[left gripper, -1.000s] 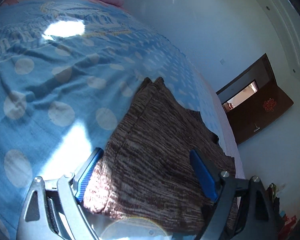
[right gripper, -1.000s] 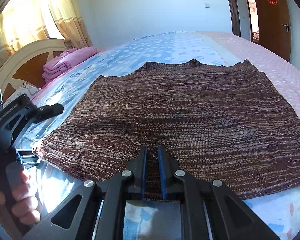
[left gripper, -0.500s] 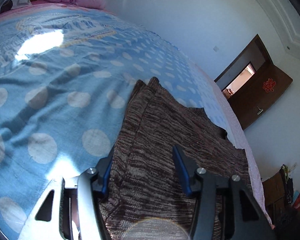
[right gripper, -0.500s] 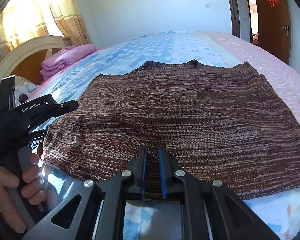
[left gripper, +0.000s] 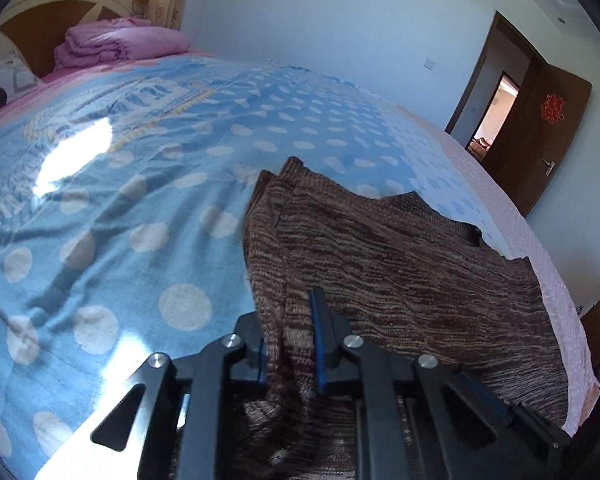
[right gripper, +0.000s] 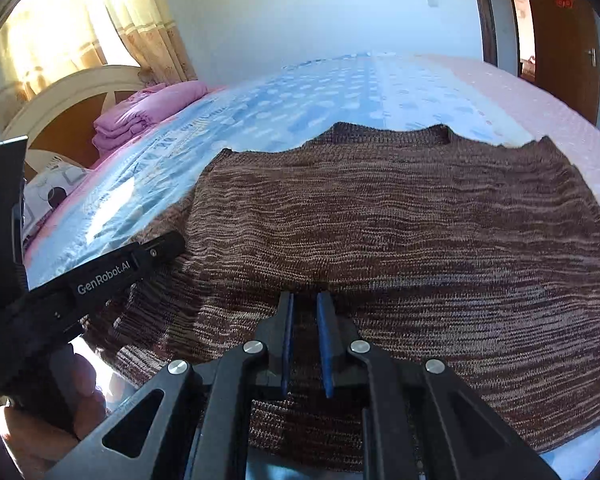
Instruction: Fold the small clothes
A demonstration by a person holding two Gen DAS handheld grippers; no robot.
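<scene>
Jaws of the left gripper (left gripper: 288, 340) have just been closing and pinch the sweater's (right gripper: 400, 232) left edge; right gripper (right gripper: 305, 344) narrow on its near hem; one sweater on the bed (left gripper: 112, 216), near hem hidden.

Brown marled knit sweater (right gripper: 400, 240) is lying flat, neckline at 12 o'clock, hem bunching at 6 o'clock.

Bed (right gripper: 540, 92): covered by a blue blanket with white polka dots (left gripper: 148, 208), a pink sheet showing along the 3 o'clock edge. Lying on it: one brown marled knit sweater (right gripper: 420, 216), spread flat toward 6 o'clock; folded pink bedding (left gripper: 116, 44) and a patterned pillow (left gripper: 4, 84) at 10 o'clock by the headboard.
</scene>
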